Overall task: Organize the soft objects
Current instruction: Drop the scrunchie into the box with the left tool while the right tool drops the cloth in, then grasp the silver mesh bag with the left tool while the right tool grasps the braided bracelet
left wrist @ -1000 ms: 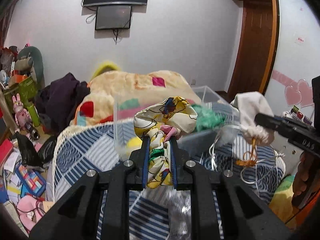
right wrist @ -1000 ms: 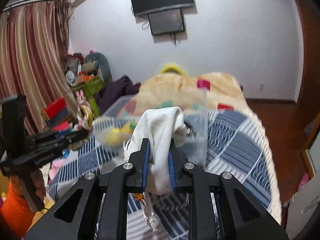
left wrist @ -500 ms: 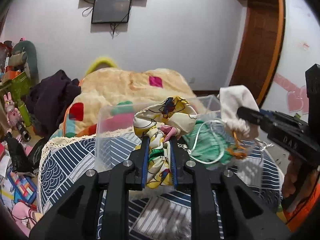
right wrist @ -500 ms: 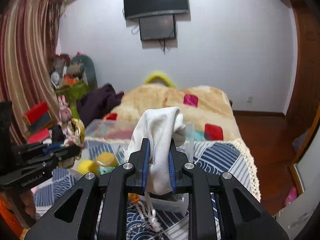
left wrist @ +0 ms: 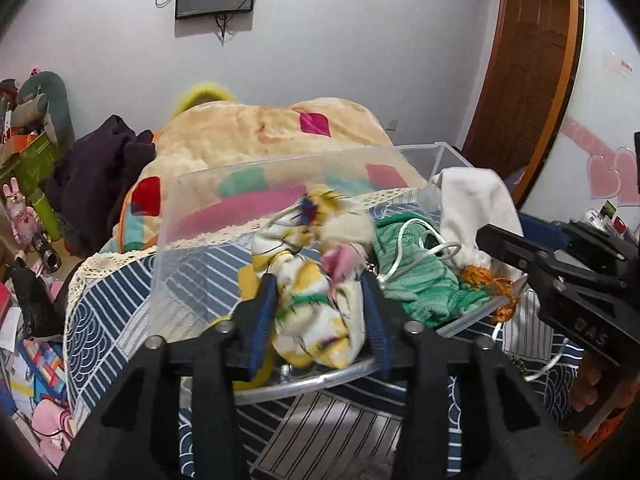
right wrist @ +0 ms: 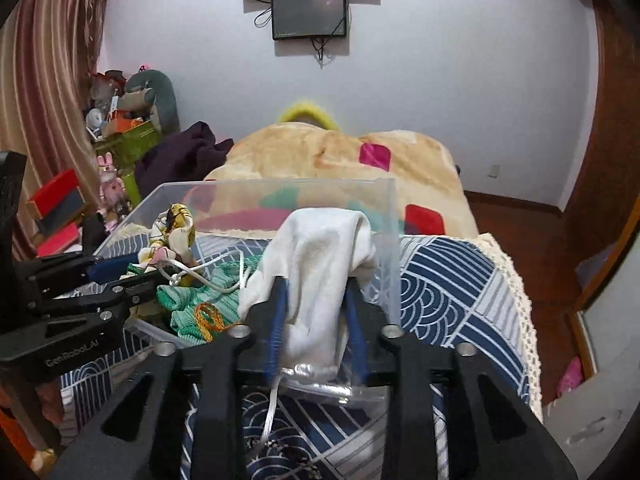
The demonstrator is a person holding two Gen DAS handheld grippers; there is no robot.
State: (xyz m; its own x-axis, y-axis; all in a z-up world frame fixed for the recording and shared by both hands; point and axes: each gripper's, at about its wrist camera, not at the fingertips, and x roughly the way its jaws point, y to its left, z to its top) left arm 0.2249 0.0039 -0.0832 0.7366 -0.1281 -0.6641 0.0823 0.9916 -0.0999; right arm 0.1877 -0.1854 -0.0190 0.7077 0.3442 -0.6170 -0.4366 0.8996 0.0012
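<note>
A clear plastic bin [left wrist: 188, 240] stands on the bed; it also shows in the right wrist view [right wrist: 384, 216]. My left gripper [left wrist: 318, 308] has its jaws spread, with a yellow patterned cloth [left wrist: 316, 320] loose between them over the bin's near rim. My right gripper [right wrist: 316, 320] has opened around a white pouch [right wrist: 320, 264] with a cord, at the bin's right end. A green knit piece [left wrist: 424, 280] and an orange tassel [left wrist: 484, 280] lie in the bin.
A blue-and-white patterned bedspread [right wrist: 452, 280] covers the bed. A beige blanket [left wrist: 260, 132] with coloured patches lies behind the bin. Dark clothes [left wrist: 96, 160] and cluttered toys sit at the left. A wooden door [left wrist: 524, 60] is at the right.
Both grippers came forward and down to the bin. Both jaws widened from a tight grip, so the patterned cloth and white pouch now sit loose between the fingers.
</note>
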